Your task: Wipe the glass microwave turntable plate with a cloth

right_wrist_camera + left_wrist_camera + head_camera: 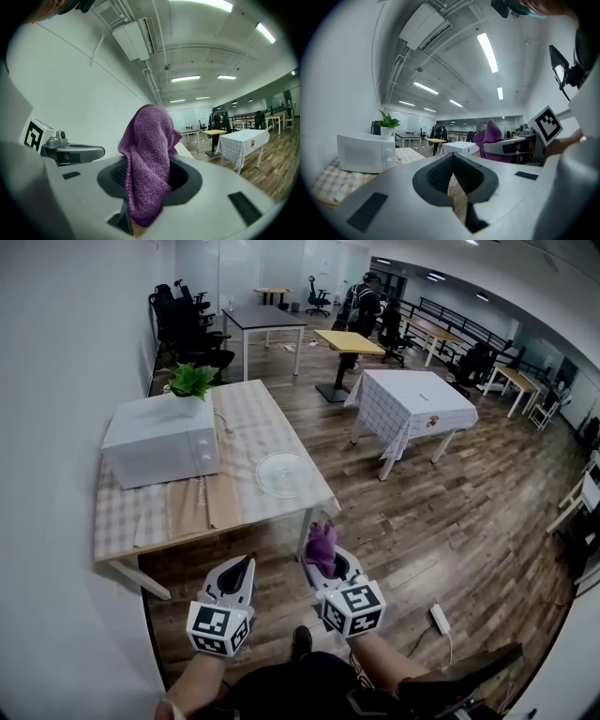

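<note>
The round glass turntable plate [284,474] lies flat near the front right corner of a table [251,409] covered in checked cloth. Both grippers hang in front of the table, above the wood floor and short of the plate. My right gripper [323,557] [153,164] is shut on a purple cloth [322,542] [146,140], which stands up out of the jaws and drapes over them. My left gripper [247,564] [452,164] is shut with nothing in it. In the left gripper view the cloth [492,139] shows to the right.
A white microwave [161,442] [363,152] with a potted plant [192,381] on top stands at the table's left, against the wall. A white-clothed table [412,399], desks, chairs and a person [361,306] are farther back. A power strip [439,618] lies on the floor.
</note>
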`<state>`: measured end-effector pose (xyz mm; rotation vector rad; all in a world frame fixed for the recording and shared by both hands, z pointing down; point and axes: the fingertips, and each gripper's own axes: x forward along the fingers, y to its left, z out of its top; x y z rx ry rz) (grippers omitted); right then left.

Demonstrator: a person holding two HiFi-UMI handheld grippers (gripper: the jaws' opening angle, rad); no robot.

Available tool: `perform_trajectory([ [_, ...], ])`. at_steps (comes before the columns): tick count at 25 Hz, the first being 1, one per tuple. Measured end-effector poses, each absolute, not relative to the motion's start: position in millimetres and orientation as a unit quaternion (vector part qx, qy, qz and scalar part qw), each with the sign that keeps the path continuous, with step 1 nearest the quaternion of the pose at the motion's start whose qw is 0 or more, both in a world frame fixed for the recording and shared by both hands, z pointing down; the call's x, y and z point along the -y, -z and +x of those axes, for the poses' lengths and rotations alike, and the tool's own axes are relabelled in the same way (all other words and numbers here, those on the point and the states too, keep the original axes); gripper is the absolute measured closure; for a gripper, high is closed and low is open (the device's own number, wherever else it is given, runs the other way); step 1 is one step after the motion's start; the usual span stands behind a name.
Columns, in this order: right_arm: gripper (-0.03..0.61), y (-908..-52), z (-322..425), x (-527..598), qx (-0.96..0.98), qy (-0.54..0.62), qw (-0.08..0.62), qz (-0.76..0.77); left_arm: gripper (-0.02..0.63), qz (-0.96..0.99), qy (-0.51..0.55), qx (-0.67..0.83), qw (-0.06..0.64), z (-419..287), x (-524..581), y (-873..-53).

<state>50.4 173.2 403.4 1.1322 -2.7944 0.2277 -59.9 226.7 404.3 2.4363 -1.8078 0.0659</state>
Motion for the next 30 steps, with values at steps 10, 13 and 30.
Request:
perform_trajectory([
  [10,0.433,-410,66,-104,0.926,-0.096,0.058,0.361,0.606,0.801,-0.039,0.594,0.064,-42,-153,-406],
  [13,0.433,-411,72,-85,0.927,-0.086,0.062,0.361,0.606,0.801,-0.045,0.593,0.071,-34,-133,-412],
  [30,0.43,-421,116,8,0.928,-0.08,0.061,0.358,0.606,0.793,-0.088,0.599,0.07,6,-32,-429],
])
